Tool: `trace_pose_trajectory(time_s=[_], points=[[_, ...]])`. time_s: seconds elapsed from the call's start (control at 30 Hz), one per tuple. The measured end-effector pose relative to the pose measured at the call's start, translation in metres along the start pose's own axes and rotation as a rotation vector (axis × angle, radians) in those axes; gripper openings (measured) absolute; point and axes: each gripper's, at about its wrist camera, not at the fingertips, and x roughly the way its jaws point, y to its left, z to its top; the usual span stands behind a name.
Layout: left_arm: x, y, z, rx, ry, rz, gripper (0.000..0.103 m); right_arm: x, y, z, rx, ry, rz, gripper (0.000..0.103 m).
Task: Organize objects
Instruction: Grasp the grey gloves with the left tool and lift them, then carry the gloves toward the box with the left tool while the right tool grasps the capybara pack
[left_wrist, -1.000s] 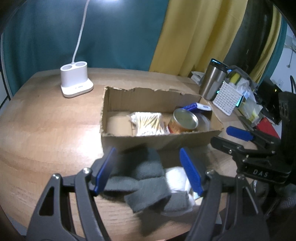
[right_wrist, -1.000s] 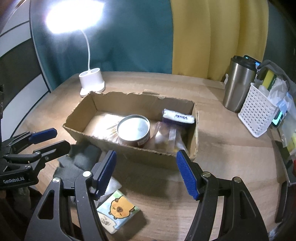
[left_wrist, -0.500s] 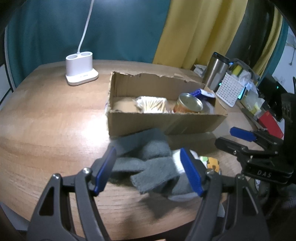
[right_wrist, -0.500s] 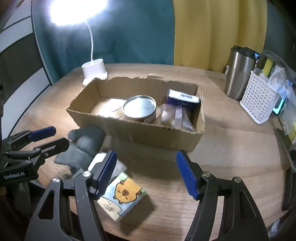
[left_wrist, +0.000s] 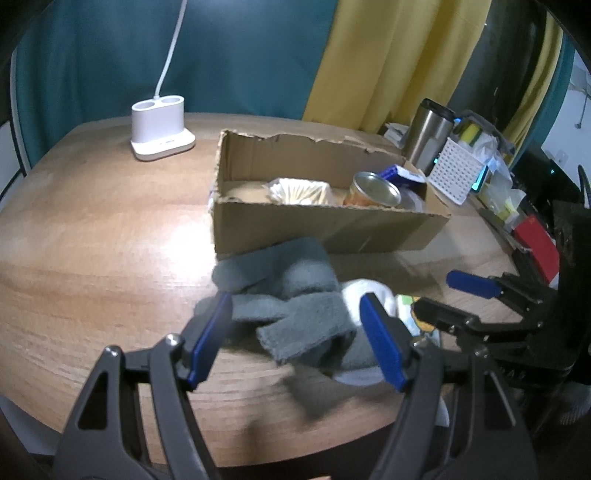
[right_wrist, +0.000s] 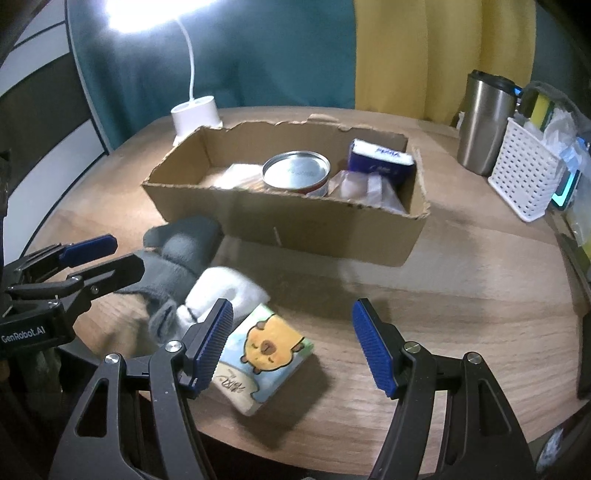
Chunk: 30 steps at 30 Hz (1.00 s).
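A grey sock (left_wrist: 291, 295) lies crumpled on the wooden table in front of a cardboard box (left_wrist: 325, 229), with a white sock (left_wrist: 364, 293) beside it. My left gripper (left_wrist: 297, 341) is open and hovers just before the grey sock. In the right wrist view the grey sock (right_wrist: 184, 251), white sock (right_wrist: 225, 288) and a tissue pack with a cartoon capybara (right_wrist: 266, 354) lie before the box (right_wrist: 295, 225). My right gripper (right_wrist: 295, 343) is open and empty, above the pack's right edge. The box holds a tin can (right_wrist: 297, 173), a blue tissue pack (right_wrist: 380, 160), a clear bag and cotton swabs (left_wrist: 299, 190).
A white lamp base (left_wrist: 162, 127) stands at the back left. A steel tumbler (right_wrist: 487, 122) and a white perforated basket (right_wrist: 526, 177) stand at the right. The table's front edge is close below both grippers.
Both grippers have drawn back from the box and risen. The socks and the tissue pack now show more fully in front of them. Both stay open.
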Motion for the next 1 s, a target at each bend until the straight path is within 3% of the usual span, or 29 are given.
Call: trace_pose_trajectory(time_s=[0.4, 0.73, 0.87, 1.0], points=[[0.012, -0.012, -0.005, 0.023, 0.038, -0.003, 0.073, 0.014, 0.001, -0.013, -0.013, 0.066, 0.039, 0.071], [0.035, -0.007, -0.005, 0.062, 0.089, 0.057, 0.073, 0.014, -0.021, -0.013, 0.017, 0.055, 0.026, 0.073], [0.036, 0.001, -0.006, 0.091, 0.097, 0.116, 0.073, 0.015, -0.033, -0.009, 0.04, 0.052, 0.012, 0.073], [0.033, 0.004, -0.004, 0.087, 0.09, 0.117, 0.073, 0.015, -0.037, -0.007, 0.065, 0.054, 0.011, 0.075]])
